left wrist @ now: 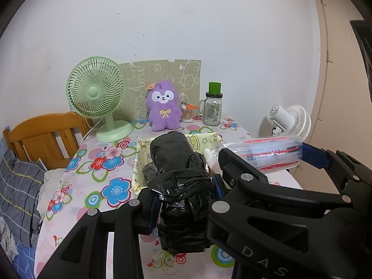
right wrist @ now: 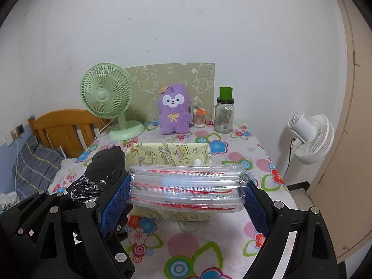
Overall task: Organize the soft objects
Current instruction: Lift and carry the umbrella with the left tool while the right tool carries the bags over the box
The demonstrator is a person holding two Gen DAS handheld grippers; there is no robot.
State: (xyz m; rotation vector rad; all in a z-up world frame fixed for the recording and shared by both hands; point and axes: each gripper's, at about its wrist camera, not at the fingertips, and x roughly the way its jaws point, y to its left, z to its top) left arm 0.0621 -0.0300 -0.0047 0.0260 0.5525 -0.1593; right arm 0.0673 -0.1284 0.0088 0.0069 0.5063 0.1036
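Note:
My left gripper (left wrist: pixel 186 195) is shut on a roll of black plastic bags (left wrist: pixel 179 176), which points away over the near rim of a yellow printed fabric basket (left wrist: pixel 139 160). Beside it on the right, my right gripper (right wrist: pixel 186 197) is closed wide on a clear pack of bags with red strips (right wrist: pixel 186 186), its blue pads (right wrist: pixel 115 205) pressing both ends. The pack hangs above the basket (right wrist: pixel 167 153). In the right wrist view the black roll (right wrist: pixel 102 169) lies left of the pack. A purple plush toy (right wrist: pixel 174 111) sits upright at the back of the table.
On the flower-print tablecloth (right wrist: pixel 197 244) stand a green desk fan (right wrist: pixel 109 102), a glass jar with a green lid (right wrist: pixel 224 114) and a small swab holder (right wrist: pixel 200 117). A white fan (right wrist: pixel 311 137) is off the right edge. A wooden headboard (left wrist: pixel 44 134) and bedding lie left.

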